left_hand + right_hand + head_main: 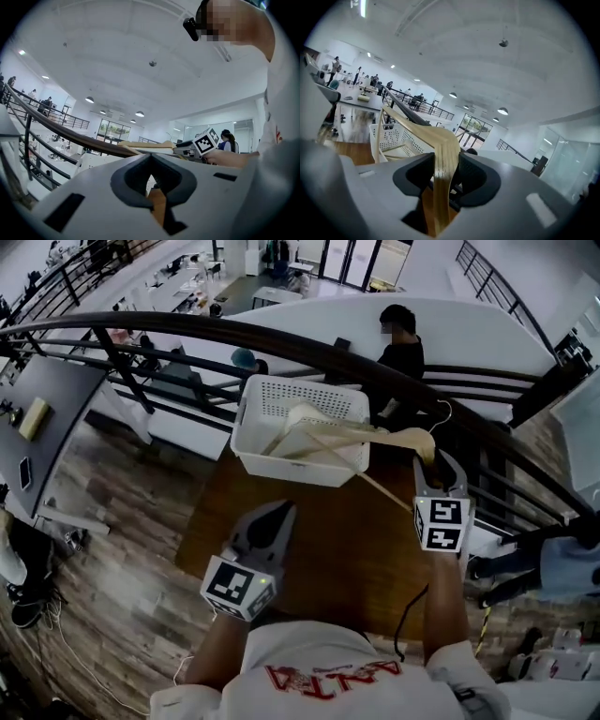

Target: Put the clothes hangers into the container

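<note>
Right tool (441,470) clamped on wooden hanger (394,437), hanger reaching over white container (281,465), left tool (278,512) closed, empty.

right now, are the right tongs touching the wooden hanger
Touching. The right gripper view shows the right tongs clamped on the wooden hanger, with a dark pad pressed against each side and no gap.
</note>
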